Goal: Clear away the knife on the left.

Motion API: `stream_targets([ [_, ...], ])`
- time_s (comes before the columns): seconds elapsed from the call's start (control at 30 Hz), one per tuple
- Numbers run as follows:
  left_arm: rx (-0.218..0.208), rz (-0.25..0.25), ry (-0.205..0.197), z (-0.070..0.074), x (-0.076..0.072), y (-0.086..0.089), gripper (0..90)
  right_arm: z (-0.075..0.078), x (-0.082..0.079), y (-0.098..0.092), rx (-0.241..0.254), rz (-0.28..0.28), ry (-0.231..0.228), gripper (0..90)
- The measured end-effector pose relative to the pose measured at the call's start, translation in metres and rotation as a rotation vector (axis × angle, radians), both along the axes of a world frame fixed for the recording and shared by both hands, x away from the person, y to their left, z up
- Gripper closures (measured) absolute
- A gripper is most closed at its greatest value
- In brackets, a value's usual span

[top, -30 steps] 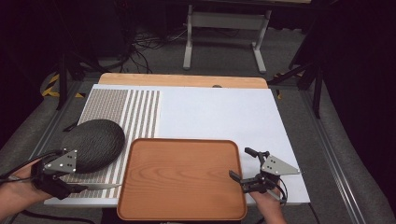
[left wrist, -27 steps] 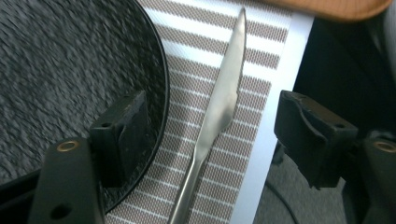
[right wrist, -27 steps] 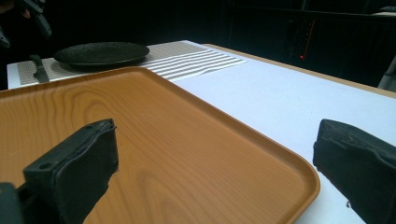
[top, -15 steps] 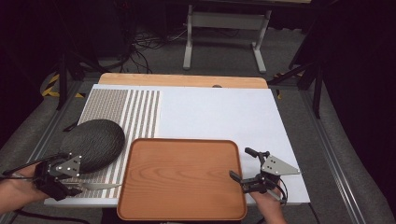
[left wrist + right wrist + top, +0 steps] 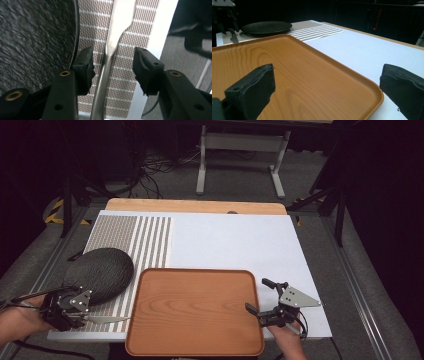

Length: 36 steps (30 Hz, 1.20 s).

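A flat metal utensil (image 5: 107,319) lies on the striped placemat (image 5: 130,235), just right of a black textured plate (image 5: 100,272). My left gripper (image 5: 82,316) is low over the utensil's handle (image 5: 107,57). Its jaws have just been closing and stand on either side of the handle (image 5: 113,67), with a gap still showing at the right pad (image 5: 143,67). My right gripper (image 5: 255,294) stands open at the right edge of the brown wooden tray (image 5: 195,310). The tray's rim (image 5: 362,82) runs between its two jaws (image 5: 327,85). Nothing lies on the tray.
A white mat (image 5: 235,240) covers the table behind and to the right of the tray. The plate (image 5: 35,37) lies close to the left jaw. The table's near edge is right by both hands. A metal stand (image 5: 240,150) is on the floor beyond.
My left gripper has sunk a little toward the utensil and its jaws have narrowed around the handle. The right gripper, tray and plate have not moved.
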<state>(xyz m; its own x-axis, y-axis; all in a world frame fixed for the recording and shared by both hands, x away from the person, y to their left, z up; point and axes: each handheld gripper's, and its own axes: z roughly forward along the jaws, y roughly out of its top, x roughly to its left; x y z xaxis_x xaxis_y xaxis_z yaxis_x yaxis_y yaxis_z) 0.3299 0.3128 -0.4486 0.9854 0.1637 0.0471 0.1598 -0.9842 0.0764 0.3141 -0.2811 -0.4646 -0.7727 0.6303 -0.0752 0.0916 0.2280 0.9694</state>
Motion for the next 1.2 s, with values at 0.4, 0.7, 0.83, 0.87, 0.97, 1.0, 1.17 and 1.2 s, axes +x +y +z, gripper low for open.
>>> stream_targets([
  [0.4, 0.106, -0.116, -0.023, -0.003, 0.002, -0.006, 72.5, 0.000, 0.000, 0.001, 0.004, 0.009, 0.000, 0.9],
  [0.7, 0.141, -0.181, -0.039, -0.007, 0.002, -0.009, 79.1, 0.000, 0.000, 0.001, 0.002, 0.008, -0.001, 1.0],
  [0.83, 0.152, -0.186, -0.042, -0.007, 0.001, -0.010, 79.6, 0.000, 0.000, 0.001, 0.005, 0.011, -0.001, 1.0],
  [0.87, 0.154, -0.189, -0.045, -0.007, 0.001, -0.010, 79.7, 0.000, 0.000, 0.001, 0.005, 0.012, -0.002, 1.0],
  [0.97, 0.157, -0.187, -0.052, -0.008, 0.000, -0.011, 80.0, 0.001, -0.001, 0.000, 0.002, 0.012, -0.005, 1.0],
  [1.0, 0.158, -0.187, -0.054, -0.008, -0.001, -0.011, 80.0, 0.001, -0.001, 0.000, 0.003, 0.011, -0.004, 1.0],
  [1.17, 0.156, -0.186, -0.050, -0.007, 0.000, -0.011, 80.2, 0.001, -0.001, 0.000, 0.002, 0.012, -0.004, 1.0],
  [1.2, 0.157, -0.180, -0.049, -0.007, 0.000, -0.011, 80.2, 0.001, -0.001, 0.000, 0.004, 0.013, -0.004, 1.0],
])
